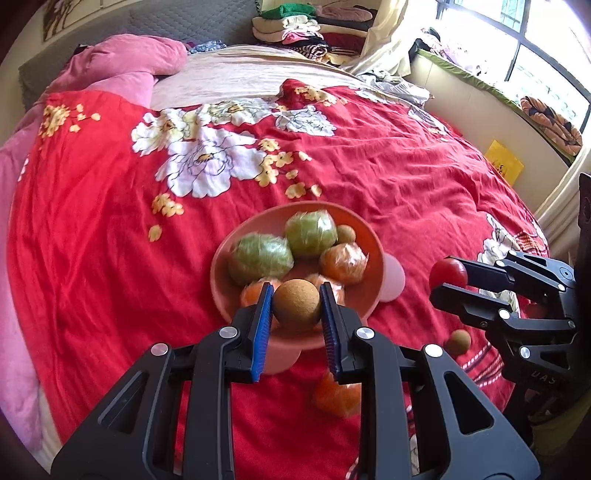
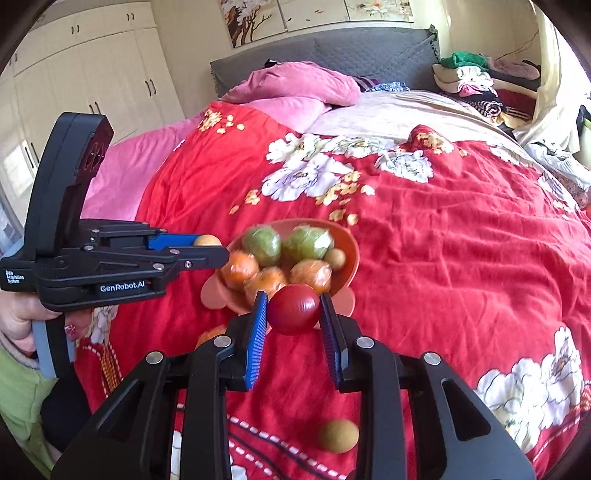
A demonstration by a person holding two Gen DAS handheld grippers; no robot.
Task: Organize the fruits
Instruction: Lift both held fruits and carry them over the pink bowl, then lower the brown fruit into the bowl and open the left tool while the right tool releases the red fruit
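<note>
On the red floral bedspread point(image 1: 388, 177) stands a salmon-pink bowl point(image 1: 225, 258) holding two green fruits in plastic wrap point(image 1: 260, 256), several wrapped oranges point(image 1: 341, 262) and a small brown longan point(image 1: 346, 233). Near the bowl's front rim, the left gripper point(image 1: 296, 304) is clamped on a round tan-brown fruit point(image 1: 296, 302), its blue-padded fingers point(image 1: 262, 317) pressing both sides, raised above the bowl's near edge. To the right, the right gripper point(image 2: 293, 312) is closed on a glossy red fruit point(image 2: 293, 309), hovering just short of the bowl. Loose on the cover near the camera lie another wrapped orange point(image 1: 338, 397) and a second small longan point(image 1: 458, 342). A person's hand point(image 2: 20, 321) grips the left tool's handle at the left edge. Far back sit pink pillows point(image 2: 295, 83) and folded clothes point(image 1: 303, 26).
</note>
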